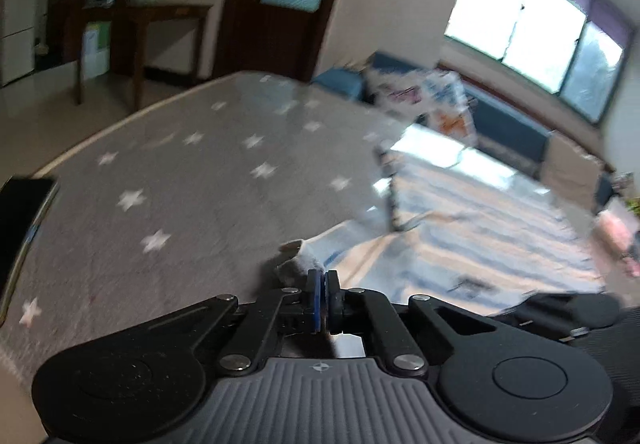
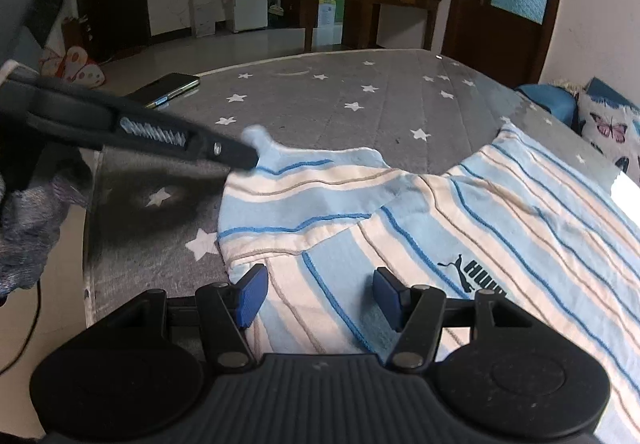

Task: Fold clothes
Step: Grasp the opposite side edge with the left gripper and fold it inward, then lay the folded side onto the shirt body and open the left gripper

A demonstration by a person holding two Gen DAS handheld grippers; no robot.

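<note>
The striped shirt (image 2: 460, 211) lies on the bed (image 2: 340, 103). The left tool (image 1: 322, 284), angled downward, pinches its sleeve tip. The right tool (image 2: 320, 294) hovers over it, tilted down, jaws apart.

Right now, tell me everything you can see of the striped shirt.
The striped shirt is a soft knit in pale blue and cream bands with thin blue and tan lines and a dark printed logo. It lies mostly flat on the grey star-patterned cover, one sleeve spread out. The left gripper is shut on the sleeve tip; the right gripper hovers open over the body.
</note>
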